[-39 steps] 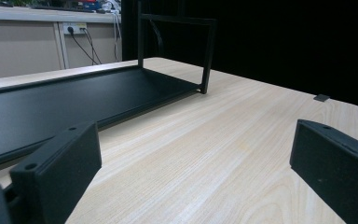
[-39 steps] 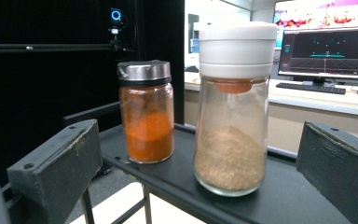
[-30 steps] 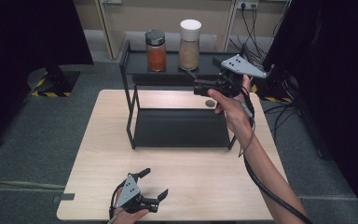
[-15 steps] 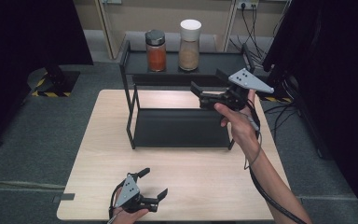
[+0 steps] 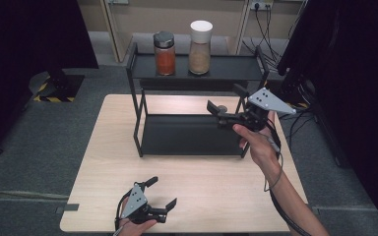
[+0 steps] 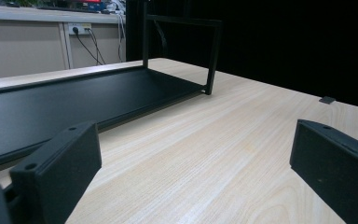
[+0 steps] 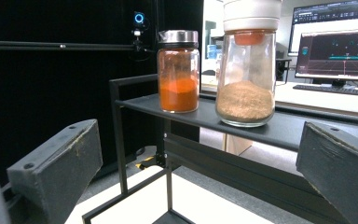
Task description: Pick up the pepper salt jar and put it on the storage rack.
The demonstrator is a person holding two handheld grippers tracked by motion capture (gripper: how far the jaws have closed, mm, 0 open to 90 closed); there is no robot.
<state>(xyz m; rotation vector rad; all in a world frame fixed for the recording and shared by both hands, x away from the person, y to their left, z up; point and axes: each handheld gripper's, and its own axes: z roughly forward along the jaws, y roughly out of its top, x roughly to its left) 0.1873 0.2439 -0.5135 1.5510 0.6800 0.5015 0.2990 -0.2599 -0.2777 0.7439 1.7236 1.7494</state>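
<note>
High view: right gripper [image 5: 224, 98] held up in front of the rack [image 5: 137, 98], jaws spread wide, gripping nothing, aimed toward the top shelf [image 5: 231, 73]. Orange jar [image 5: 165, 54] and brown jar [image 5: 200, 42] upright on that shelf, side by side, near each other but apart. Left gripper [image 5: 163, 191] low at the near edge of the counter [image 5: 216, 182], well apart from the rack, jaws likewise spread and empty.

Left gripper view: jaws wide apart above bare counter [image 6: 242, 140], nothing between them. Bottom shelf [image 6: 74, 102] ahead, bare.

Right gripper view: both jars framed between the spread jaws, brown jar [image 7: 246, 79] nearer and right of centre, orange jar [image 7: 178, 74] to its left, neither touched.

Judged as a reach for one jar, probably the brown one. To do it well:
- Settle on a single jar and centre it between the jaws.
- Keep the jaws wide until they flank the glass body below the lid.
- Come in level with the shelf, clear of the rack's frame and of the neighbouring jar.
- Close gently at mid-height to avoid tipping.
- Lift straight up before drawing back.
</note>
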